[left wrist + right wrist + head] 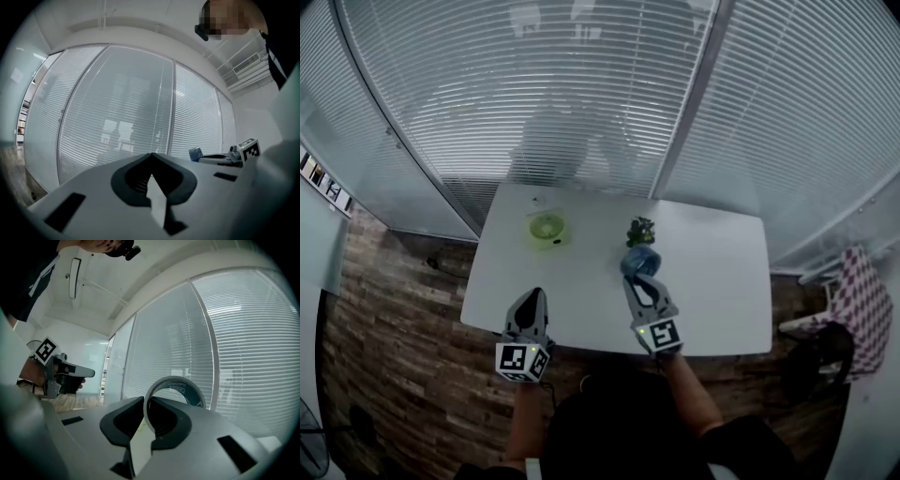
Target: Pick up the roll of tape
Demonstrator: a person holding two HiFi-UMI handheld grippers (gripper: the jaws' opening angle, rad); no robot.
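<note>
The roll of tape [174,379] stands on edge, its wall pinched between the 2 fingers of my right gripper [147,405]. I hold it over the white table [712,281], just in front of a small green plant [641,231]. A lime-green round object [547,228] lies left of the plant. My left gripper [151,174] hangs at the table's near edge, fingers pressed together on nothing.

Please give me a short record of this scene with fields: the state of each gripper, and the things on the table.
right gripper: shut on the roll of tape, ring upright between the jaws
left gripper: shut, nothing between the jaws
table: white
on the table: round green object; small plant
behind the table: window blinds
</note>
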